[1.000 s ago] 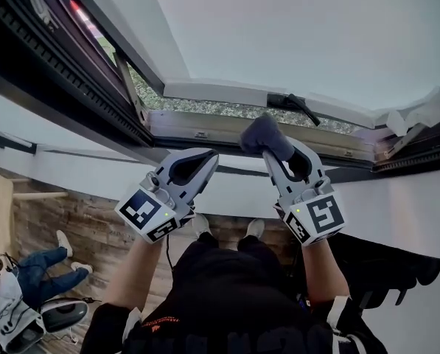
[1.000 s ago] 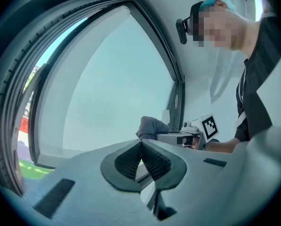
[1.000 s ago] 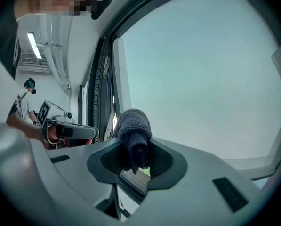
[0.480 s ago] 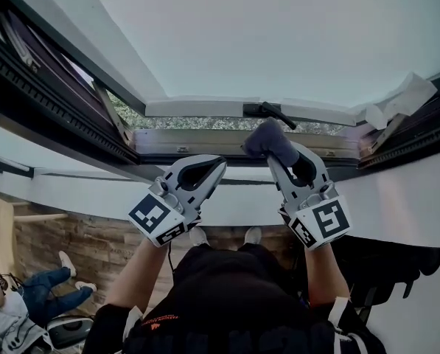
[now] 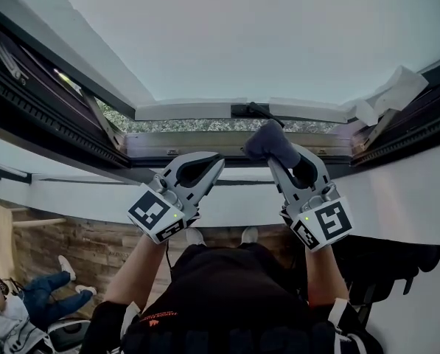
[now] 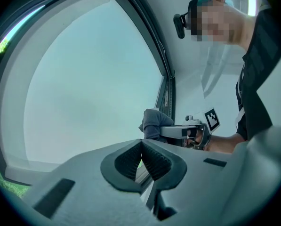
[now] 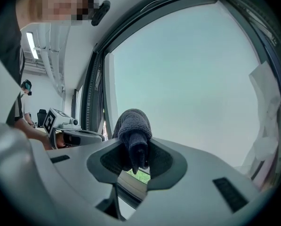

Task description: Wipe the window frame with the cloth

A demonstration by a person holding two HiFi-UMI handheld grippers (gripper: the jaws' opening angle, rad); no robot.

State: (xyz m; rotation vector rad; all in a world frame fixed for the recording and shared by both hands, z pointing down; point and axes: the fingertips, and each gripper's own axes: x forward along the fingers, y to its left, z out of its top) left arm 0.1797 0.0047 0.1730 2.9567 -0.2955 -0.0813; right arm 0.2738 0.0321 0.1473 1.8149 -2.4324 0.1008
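The right gripper (image 7: 133, 160) has its jaws clamped on a dark grey cloth (image 7: 132, 126), with a rounded wad bulging beyond the tips. That looks deliberate, so that soft fabric rather than hard plastic meets the window frame (image 5: 197, 144). In the head view the wad sits right at the frame's near rail, just below the black handle (image 5: 255, 111); I cannot tell whether it touches. The left gripper (image 6: 141, 149) hangs just to the left, jaws together on nothing, probably held aside as a spare.

To the left the rail runs bare to the corner, though the left gripper is in the way of a sweep there and would have to move aside. To the right it runs toward crumpled white paper (image 5: 385, 98) wedged at the far corner, which a long stroke might snag. The handle juts out just above the cloth, so strokes should probably stay low along the rail.
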